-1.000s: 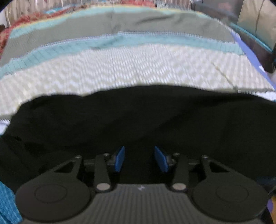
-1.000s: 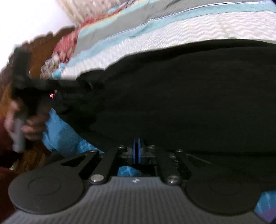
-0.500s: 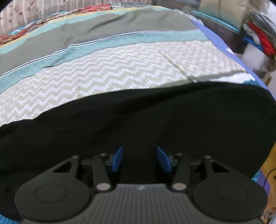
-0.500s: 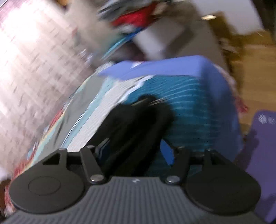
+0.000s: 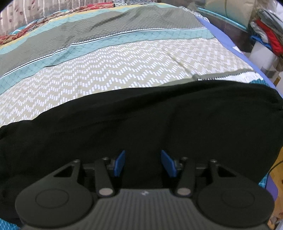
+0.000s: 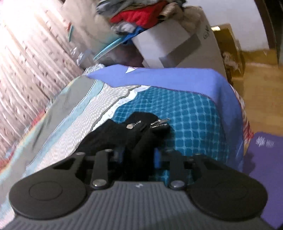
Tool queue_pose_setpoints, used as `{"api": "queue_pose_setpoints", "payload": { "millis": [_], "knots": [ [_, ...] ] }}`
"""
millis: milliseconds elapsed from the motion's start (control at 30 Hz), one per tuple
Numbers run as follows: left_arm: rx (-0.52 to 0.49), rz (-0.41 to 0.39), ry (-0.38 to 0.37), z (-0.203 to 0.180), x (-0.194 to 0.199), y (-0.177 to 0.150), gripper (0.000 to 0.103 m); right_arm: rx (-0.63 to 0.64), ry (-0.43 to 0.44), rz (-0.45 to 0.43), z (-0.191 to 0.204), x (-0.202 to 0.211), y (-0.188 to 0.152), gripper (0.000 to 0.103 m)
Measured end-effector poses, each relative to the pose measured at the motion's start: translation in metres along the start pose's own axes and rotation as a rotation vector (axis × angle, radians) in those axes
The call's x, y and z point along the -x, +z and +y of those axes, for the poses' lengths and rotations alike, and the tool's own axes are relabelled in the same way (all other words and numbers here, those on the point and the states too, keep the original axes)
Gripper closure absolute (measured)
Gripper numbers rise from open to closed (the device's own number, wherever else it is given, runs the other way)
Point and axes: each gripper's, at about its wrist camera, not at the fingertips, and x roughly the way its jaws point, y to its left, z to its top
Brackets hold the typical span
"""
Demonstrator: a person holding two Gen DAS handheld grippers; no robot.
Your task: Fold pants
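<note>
**Waistband grip at risk on bed's corner**

The right gripper [image 6: 139, 159], jaws just closing, is clamping the black pants [image 6: 136, 134] lying across the bed [image 6: 194, 113]; the left gripper [image 5: 143, 163] is hovering unclenched. Bunched fabric could be slipping free, skewing the fold.

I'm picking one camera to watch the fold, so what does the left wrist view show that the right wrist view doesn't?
Only the left wrist view shows the pants spread wide across the bedspread, with the left tongs open over the dark cloth. Only the right wrist view shows the zipper and button at the waist, the white box and the wood floor; the right tongs have just been closing, with pants cloth between them. Both show the pants, the bedspread and the clothes pile.
</note>
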Motion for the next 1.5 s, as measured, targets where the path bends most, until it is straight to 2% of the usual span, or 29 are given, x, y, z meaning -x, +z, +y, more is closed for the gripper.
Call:
{"api": "queue_pose_setpoints", "payload": {
  "millis": [67,167,300,433,533,567,633,667,700,733,800,867,933,1000,1067,1133,1167,1233,1333,1367,1433,1500],
  "knots": [
    [0.038,-0.011,-0.008,0.010,0.006,0.000,0.058,0.044,0.029,-0.035,0.017,0.015,0.002,0.084],
    [0.110,-0.032,-0.016,0.030,0.015,0.001,0.058,0.139,0.133,-0.064,0.055,0.039,0.004,0.084],
    [0.201,-0.060,-0.016,0.059,0.027,-0.002,0.057,0.373,0.290,-0.063,0.130,0.058,-0.014,0.084],
    [0.281,-0.063,-0.011,0.088,0.033,-0.012,0.057,0.622,0.442,0.023,0.201,0.056,-0.070,0.084],
    [0.311,-0.052,-0.003,0.102,0.034,-0.021,0.057,0.819,0.511,0.164,0.239,0.041,-0.134,0.084],
    [0.318,-0.048,-0.004,0.106,0.034,-0.024,0.057,0.894,0.521,0.224,0.248,0.034,-0.158,0.081],
    [0.325,-0.042,-0.011,0.110,0.035,-0.029,0.057,1.032,0.493,0.360,0.255,0.016,-0.201,0.065],
    [0.326,-0.044,-0.015,0.111,0.037,-0.031,0.057,1.089,0.478,0.341,0.253,0.018,-0.214,0.056],
    [0.326,-0.050,-0.020,0.113,0.038,-0.033,0.056,1.131,0.477,0.282,0.252,0.028,-0.219,0.051],
    [0.327,-0.056,-0.024,0.115,0.041,-0.035,0.056,1.151,0.489,0.286,0.252,0.034,-0.217,0.047],
    [0.335,-0.057,-0.038,0.117,0.041,-0.038,0.056,1.096,0.543,0.302,0.246,0.049,-0.200,0.043],
    [0.338,-0.057,-0.056,0.114,0.040,-0.036,0.056,0.996,0.587,0.318,0.237,0.055,-0.178,0.045],
    [0.327,-0.063,-0.076,0.108,0.039,-0.033,0.056,0.897,0.594,0.314,0.228,0.059,-0.158,0.051],
    [0.292,-0.067,-0.100,0.097,0.038,-0.026,0.057,0.803,0.558,0.309,0.216,0.058,-0.142,0.072],
    [0.238,-0.079,-0.124,0.080,0.039,-0.013,0.059,0.734,0.510,0.305,0.204,0.052,-0.132,0.079],
    [0.176,-0.109,-0.169,0.060,0.042,0.004,0.060,0.678,0.439,0.293,0.188,0.047,-0.120,0.081],
    [0.142,-0.132,-0.195,0.048,0.043,0.014,0.064,0.642,0.420,0.292,0.180,0.046,-0.114,0.081],
    [0.087,-0.159,-0.242,0.025,0.042,0.029,0.071,0.572,0.417,0.301,0.163,0.044,-0.107,0.081],
    [0.033,-0.137,-0.286,-0.006,0.024,0.047,0.076,0.535,0.385,0.300,0.146,0.045,-0.104,0.081],
    [0.020,-0.118,-0.278,-0.014,0.014,0.052,0.076,0.525,0.370,0.304,0.141,0.044,-0.104,0.081],
    [-0.008,-0.091,-0.188,-0.029,-0.009,0.057,0.076,0.492,0.333,0.334,0.126,0.040,-0.106,0.081],
    [-0.005,-0.034,-0.096,-0.028,-0.041,0.060,0.069,0.498,0.273,0.401,0.114,0.026,-0.115,0.084]
  ]
}}
